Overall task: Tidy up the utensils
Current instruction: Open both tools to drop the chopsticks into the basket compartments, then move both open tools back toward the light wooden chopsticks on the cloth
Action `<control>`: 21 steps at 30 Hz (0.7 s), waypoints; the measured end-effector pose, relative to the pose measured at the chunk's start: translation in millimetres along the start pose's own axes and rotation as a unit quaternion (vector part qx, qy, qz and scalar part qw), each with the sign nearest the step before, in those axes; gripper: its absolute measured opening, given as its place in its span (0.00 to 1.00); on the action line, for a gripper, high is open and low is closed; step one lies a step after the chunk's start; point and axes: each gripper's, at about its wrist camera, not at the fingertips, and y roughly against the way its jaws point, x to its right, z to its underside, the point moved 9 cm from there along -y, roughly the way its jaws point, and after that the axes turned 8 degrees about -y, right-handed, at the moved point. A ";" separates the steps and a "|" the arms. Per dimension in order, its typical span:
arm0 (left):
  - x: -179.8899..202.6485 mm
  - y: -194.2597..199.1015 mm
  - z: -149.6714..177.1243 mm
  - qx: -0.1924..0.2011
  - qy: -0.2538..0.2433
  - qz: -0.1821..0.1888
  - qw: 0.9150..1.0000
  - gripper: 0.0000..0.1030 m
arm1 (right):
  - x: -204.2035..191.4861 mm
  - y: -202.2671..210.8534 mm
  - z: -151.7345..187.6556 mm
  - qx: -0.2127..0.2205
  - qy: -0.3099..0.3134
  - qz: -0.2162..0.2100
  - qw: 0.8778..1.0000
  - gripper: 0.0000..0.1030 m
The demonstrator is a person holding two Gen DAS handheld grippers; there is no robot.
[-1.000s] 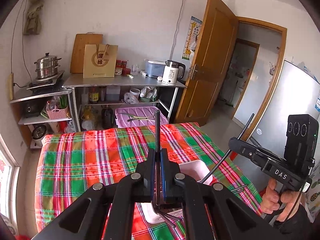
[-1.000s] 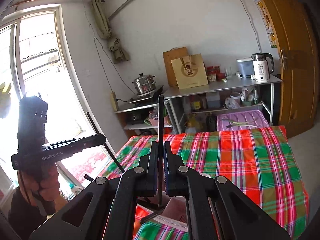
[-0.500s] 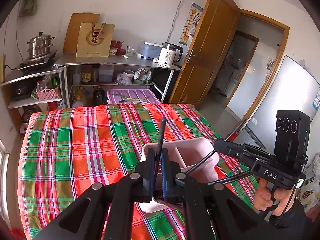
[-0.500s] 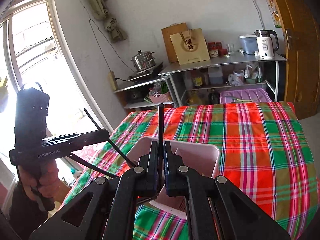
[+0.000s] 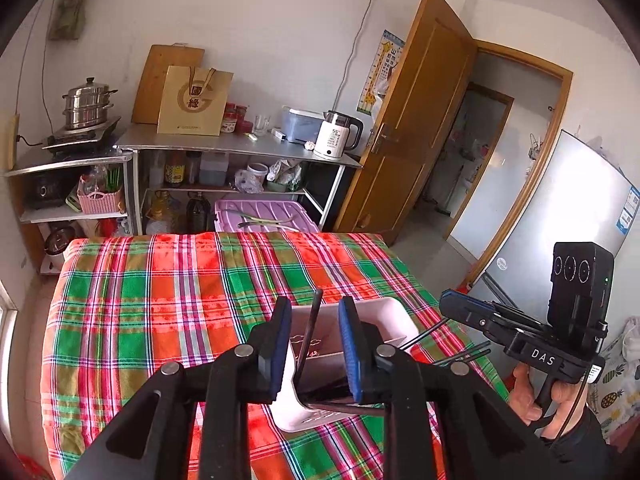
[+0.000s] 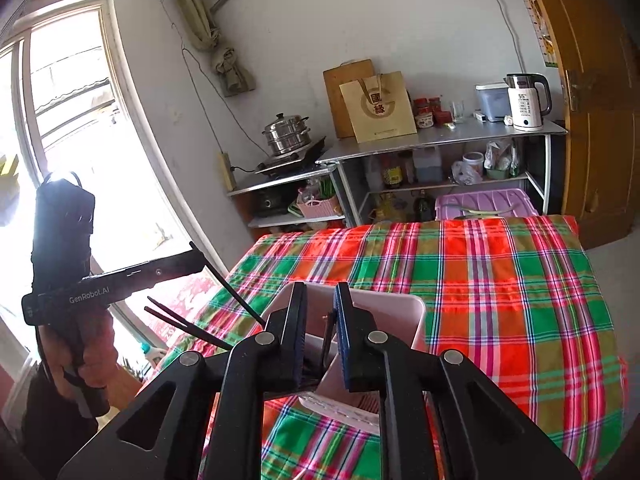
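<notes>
A pinkish-white utensil bin (image 5: pixel 394 308) stands on the plaid tablecloth (image 5: pixel 160 304), and both grippers hang over it. My left gripper (image 5: pixel 314 312) has its jaws opening. A black chopstick (image 5: pixel 309 336) leans loose between them, its lower end in the bin. My right gripper (image 6: pixel 320 292) is opening too, and its black chopstick (image 6: pixel 328 340) has slid down between the pads into the bin (image 6: pixel 400 302). More black chopsticks (image 5: pixel 460 354) stick out of the bin's side. Each gripper shows in the other's view, the left gripper (image 6: pixel 198 258) and the right gripper (image 5: pixel 444 302).
A person's hand (image 5: pixel 528 396) grips the right handle. Beyond the table's far edge stand a purple box (image 5: pixel 260 216) and steel shelves (image 5: pixel 240 146) with a kettle (image 5: pixel 336 136) and a steamer pot (image 5: pixel 86 102). A wooden door (image 5: pixel 416 120) and a fridge (image 5: pixel 568 216) lie right, a window (image 6: pixel 80 120) left.
Both grippers tipped down over the bin. Their jaws, earlier shut on one chopstick each, have parted, and the right gripper's chopstick has dropped lower into the bin.
</notes>
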 end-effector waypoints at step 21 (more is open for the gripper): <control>66.5 106.1 71.0 0.063 -0.037 -0.025 0.997 0.26 | -14.6 107.3 62.0 0.046 0.026 0.016 0.998 0.16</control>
